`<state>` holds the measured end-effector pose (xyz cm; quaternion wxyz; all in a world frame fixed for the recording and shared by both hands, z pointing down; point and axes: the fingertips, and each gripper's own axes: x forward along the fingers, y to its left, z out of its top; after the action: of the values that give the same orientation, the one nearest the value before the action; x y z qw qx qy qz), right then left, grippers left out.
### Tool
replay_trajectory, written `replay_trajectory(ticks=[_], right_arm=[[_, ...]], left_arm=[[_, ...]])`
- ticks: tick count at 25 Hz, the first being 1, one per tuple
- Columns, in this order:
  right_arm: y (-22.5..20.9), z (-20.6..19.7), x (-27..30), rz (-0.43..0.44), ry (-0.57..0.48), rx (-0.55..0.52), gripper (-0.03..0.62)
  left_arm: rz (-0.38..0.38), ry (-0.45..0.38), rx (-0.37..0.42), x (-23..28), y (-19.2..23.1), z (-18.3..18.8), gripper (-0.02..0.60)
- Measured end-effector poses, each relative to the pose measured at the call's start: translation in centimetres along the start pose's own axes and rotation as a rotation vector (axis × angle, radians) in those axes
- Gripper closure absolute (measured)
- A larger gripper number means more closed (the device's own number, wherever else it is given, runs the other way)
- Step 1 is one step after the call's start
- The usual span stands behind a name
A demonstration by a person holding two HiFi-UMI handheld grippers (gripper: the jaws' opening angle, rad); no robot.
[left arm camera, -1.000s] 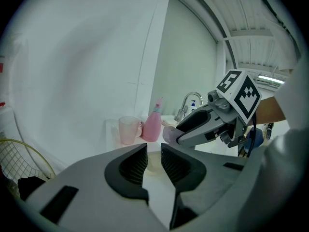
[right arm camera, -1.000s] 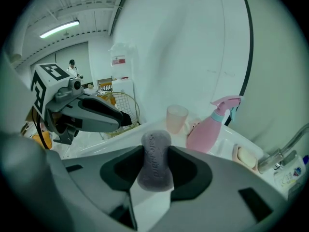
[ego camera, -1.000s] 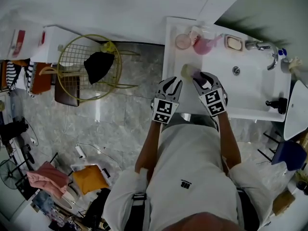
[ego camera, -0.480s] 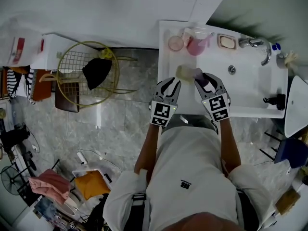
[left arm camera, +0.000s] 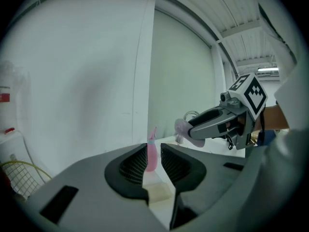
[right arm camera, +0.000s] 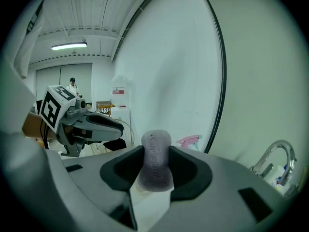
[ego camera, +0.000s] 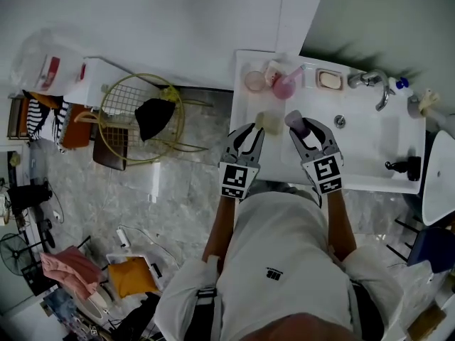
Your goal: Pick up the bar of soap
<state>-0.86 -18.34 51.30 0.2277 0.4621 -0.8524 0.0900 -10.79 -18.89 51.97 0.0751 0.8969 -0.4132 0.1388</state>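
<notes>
Soap bar (right arm camera: pixel 155 164) clamped in right claw (right arm camera: pixel 155 175) over sink (ego camera: pixel 370 151); left claw (left arm camera: pixel 153 167) narrowly parted, empty.

The head view looks steeply down from above the person: floor (ego camera: pixel 178 190) at left, sink counter (ego camera: pixel 245 105) at upper right. The left gripper view sits close behind its own fingers (left arm camera: pixel 133 166), facing a white wall, the right gripper (left arm camera: pixel 190 129) at frame right. The right gripper view sits as close behind its fingers (right arm camera: pixel 120 170), the bar of soap (right arm camera: pixel 155 161) between them filling mid-frame, the left gripper (right arm camera: pixel 118 128) at left. All three share the pink spray bottle (ego camera: pixel 288 84).
</notes>
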Motion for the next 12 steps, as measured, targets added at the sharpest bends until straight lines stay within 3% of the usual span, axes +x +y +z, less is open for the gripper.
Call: replay_trajectory(ticks=[12], right_arm=[[-3.8,2.8,-6.7,-0.045,-0.166,0.051,0.411]], left_arm=[[0.015,-0.112,0.072,-0.3,-3.8,7.0,0.48]])
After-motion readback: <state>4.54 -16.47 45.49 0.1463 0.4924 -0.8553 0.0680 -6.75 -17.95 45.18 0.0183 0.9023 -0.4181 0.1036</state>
